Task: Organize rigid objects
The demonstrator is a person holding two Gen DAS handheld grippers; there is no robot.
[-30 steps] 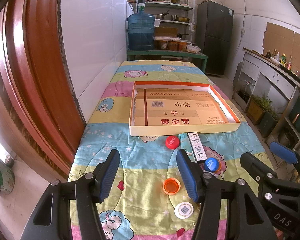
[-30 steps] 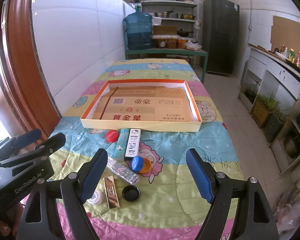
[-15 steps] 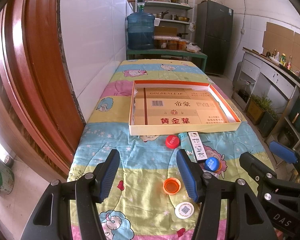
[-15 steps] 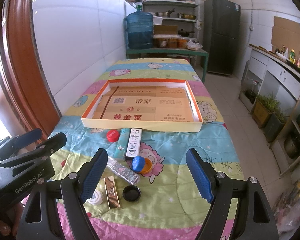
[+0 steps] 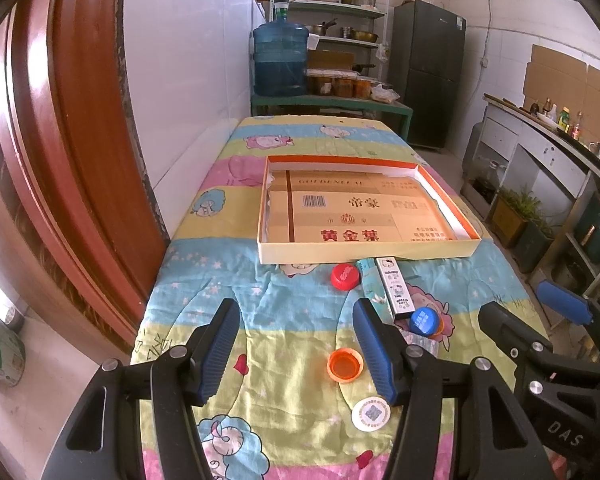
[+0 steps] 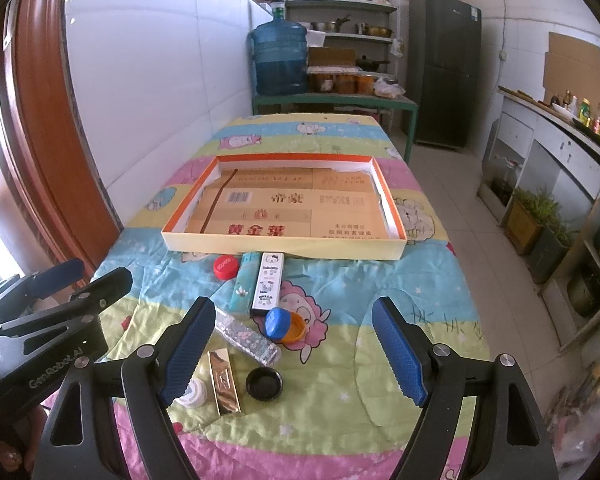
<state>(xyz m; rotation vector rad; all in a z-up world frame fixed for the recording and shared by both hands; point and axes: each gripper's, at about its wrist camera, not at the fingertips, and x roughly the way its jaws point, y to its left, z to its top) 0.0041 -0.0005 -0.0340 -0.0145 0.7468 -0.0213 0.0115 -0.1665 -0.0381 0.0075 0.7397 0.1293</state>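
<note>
Blue pads sit on both of my tongs, and both pairs stand wide open with nothing in them. My left tongs (image 5: 296, 344) hang over the bright cartoon cloth on the desk (image 5: 260, 308), tipped down toward it. Just right of their right pad lies the orange cap (image 5: 344, 365), open side up, and a white round lid (image 5: 371, 413) lies nearer to me. The red cap (image 5: 345, 276) is farther off, near the box (image 5: 364, 252), which lies flat in the middle of the desk.

My right tongs (image 6: 296, 344) tip down too. Between their pads I see the black lid (image 6: 264, 383), the clear stick (image 6: 248, 338) and the blue cap (image 6: 278, 322) leaning on another orange cap (image 6: 294, 327). The gold bar (image 6: 224, 382) lies by the left pad. The white case (image 6: 269, 283) and a green stick (image 6: 244, 282) lie past them, close to the box. Nothing touches my tongs.
</note>
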